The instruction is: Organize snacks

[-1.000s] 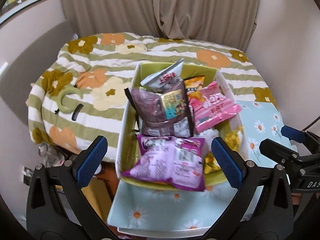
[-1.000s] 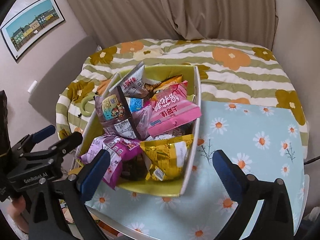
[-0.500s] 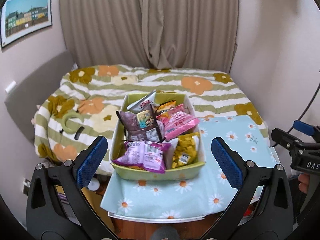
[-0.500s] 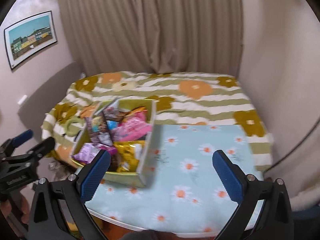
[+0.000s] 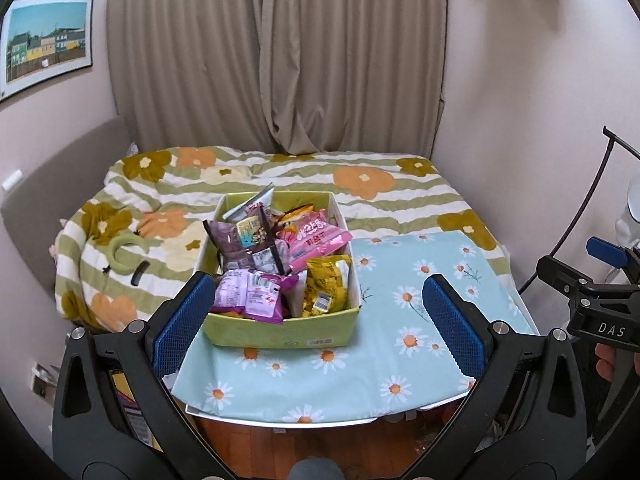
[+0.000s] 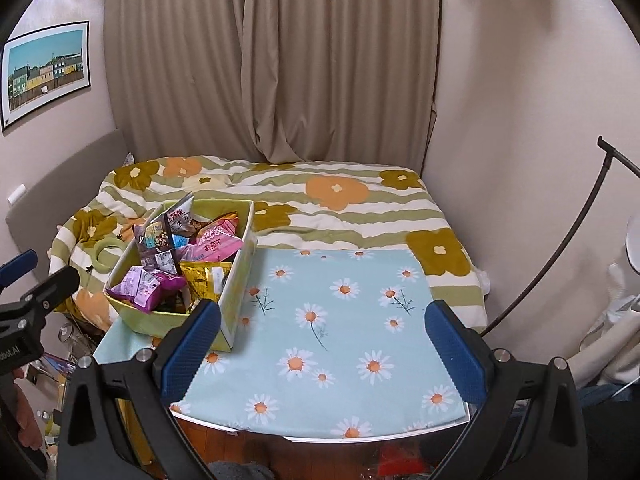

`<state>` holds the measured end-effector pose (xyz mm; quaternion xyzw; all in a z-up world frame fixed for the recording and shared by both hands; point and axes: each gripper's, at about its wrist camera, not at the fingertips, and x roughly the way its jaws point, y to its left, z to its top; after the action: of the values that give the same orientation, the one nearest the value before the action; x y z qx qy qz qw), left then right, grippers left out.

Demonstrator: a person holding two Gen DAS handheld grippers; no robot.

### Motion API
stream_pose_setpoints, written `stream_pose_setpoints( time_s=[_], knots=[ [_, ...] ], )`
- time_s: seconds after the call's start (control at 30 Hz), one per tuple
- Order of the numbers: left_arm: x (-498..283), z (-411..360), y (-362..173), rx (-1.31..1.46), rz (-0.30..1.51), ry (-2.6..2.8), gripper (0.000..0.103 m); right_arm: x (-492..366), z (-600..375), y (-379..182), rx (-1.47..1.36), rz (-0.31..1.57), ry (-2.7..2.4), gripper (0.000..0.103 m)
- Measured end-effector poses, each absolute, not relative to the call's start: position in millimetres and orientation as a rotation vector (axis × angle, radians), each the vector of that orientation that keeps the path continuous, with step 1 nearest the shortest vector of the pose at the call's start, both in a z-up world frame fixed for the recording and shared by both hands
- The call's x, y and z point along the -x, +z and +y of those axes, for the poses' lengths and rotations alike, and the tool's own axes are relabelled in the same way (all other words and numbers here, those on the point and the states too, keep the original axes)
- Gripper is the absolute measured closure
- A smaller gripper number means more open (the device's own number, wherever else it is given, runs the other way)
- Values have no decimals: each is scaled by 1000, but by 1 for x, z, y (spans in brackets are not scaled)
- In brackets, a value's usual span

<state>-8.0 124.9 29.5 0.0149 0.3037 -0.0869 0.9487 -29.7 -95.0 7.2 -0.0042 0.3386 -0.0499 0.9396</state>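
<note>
A green box [image 5: 280, 332] [image 6: 236, 284] stands on the left part of a small table with a blue daisy cloth [image 5: 400, 340] [image 6: 344, 320]. It is full of snack bags: a purple bag [image 5: 252, 294] at the front, a gold bag [image 5: 326, 286], a pink bag [image 5: 316, 236] [image 6: 216, 242] and a dark brown bag [image 5: 244, 240]. My left gripper [image 5: 320, 320] is open and empty, held back from the table's front edge. My right gripper [image 6: 324, 340] is open and empty, over the table's near right part.
A bed with a striped flower blanket [image 5: 360, 184] lies behind the table. A green ring [image 5: 120, 254] and a dark clip [image 5: 140, 272] lie on it at the left. Curtains [image 5: 280, 60] hang behind. A black lamp arm [image 6: 560, 240] curves at the right wall.
Both grippers have pulled back and up from the box. The box now looks smaller and the whole table and room show. Both stay open.
</note>
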Motion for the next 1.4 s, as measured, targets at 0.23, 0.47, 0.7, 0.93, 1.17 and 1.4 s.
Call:
stream_pose_setpoints(
  time_s=[0.23, 0.47, 0.7, 0.93, 1.17, 1.4],
  knots=[
    [11, 121, 32, -22, 609, -189, 0, 34, -95, 9, 5, 676, -98, 1],
    [11, 118, 33, -21, 603, -190, 0, 35, -96, 9, 2, 675, -97, 1],
    [9, 116, 32, -25, 602, -191, 0, 32, -98, 10, -5, 674, -103, 1],
    [8, 114, 33, -30, 599, -191, 0, 32, -100, 10, -6, 675, -103, 1],
    [7, 114, 34, -29, 601, -191, 0, 33, -101, 9, -10, 680, -106, 1],
    [7, 115, 33, -28, 601, -191, 0, 33, -101, 9, -11, 677, -109, 1]
  ],
)
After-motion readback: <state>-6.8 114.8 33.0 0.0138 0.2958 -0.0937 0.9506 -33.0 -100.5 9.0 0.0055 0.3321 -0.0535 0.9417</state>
